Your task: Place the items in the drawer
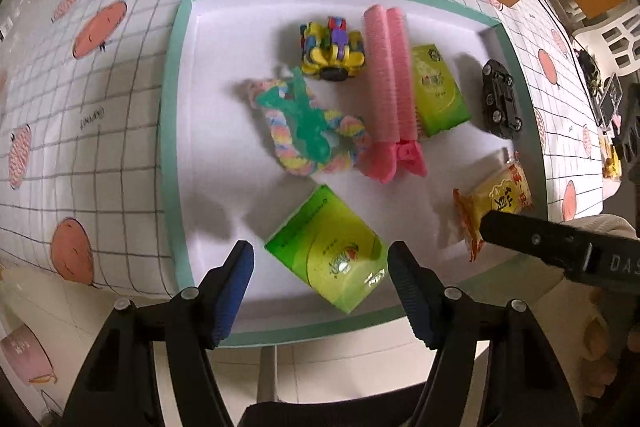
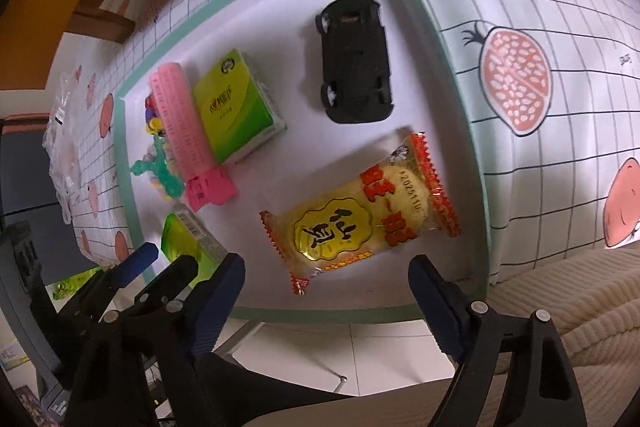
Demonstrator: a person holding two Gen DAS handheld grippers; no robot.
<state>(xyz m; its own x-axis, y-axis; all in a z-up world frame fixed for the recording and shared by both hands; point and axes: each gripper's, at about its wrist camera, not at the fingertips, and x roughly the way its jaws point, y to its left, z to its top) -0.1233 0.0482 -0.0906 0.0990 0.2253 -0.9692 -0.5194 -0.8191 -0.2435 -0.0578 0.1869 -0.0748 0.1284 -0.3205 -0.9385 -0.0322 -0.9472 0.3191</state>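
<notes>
- I'm looking at a drawer with a mint-green rim and a plain white floor.
- The tablecloth is white with a dark grid and salmon-pink fruit prints.
- Black toy car, all dark.
- Snack packet shows yellow, with red zigzag ends and black characters.
- Two tissue packs, near one and far one, both lime green.
- Hair roller clip is ribbed pink.
- Pastel rainbow braided cord under a teal-green lizard.
- Toy vehicle is yellow, purple, red and blue.
- My gripper pads are blue on black arms.
</notes>
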